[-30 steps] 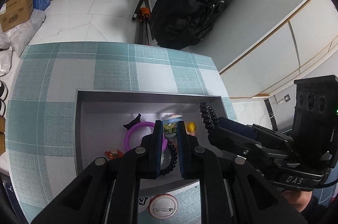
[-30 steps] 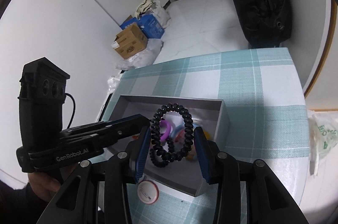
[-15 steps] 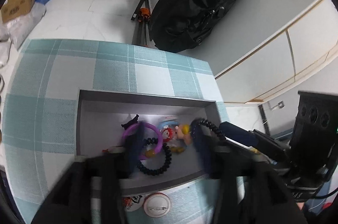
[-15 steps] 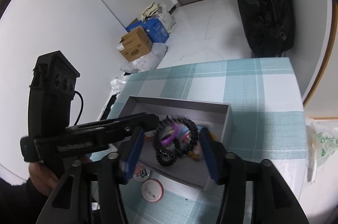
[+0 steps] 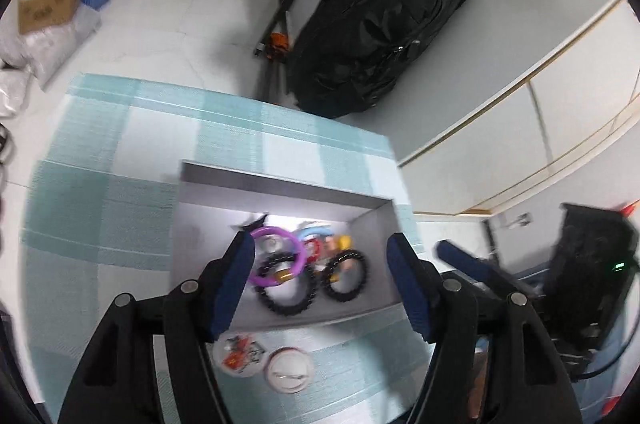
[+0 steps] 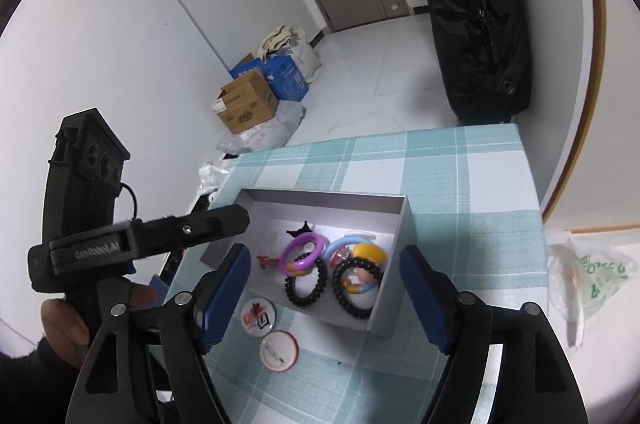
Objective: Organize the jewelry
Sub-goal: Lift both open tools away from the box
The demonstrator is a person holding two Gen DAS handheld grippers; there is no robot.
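Note:
A grey open box [image 6: 405,224] [image 5: 372,224] sits on the teal checked tablecloth. Inside lie two black coil hair ties [image 6: 306,284] [image 6: 354,288], a purple ring [image 6: 301,253], a blue ring and small colourful pieces; the ties also show in the left wrist view [image 5: 286,284] [image 5: 345,276]. My left gripper [image 5: 322,288] is open and empty above the box's near side. My right gripper [image 6: 326,294] is open and empty above the box. Two round badges [image 6: 259,312] [image 6: 279,349] lie on the cloth in front of the box.
A black backpack [image 5: 376,36] leans against the wall beyond the table. Cardboard and blue boxes [image 6: 256,96] sit on the floor. A plastic bag [image 6: 584,280] lies right of the table. The table edges are close on the far and right sides.
Both grippers opened and let go of the black coil hair ties, which now lie in the box. Both grippers have pulled back and up from the box.

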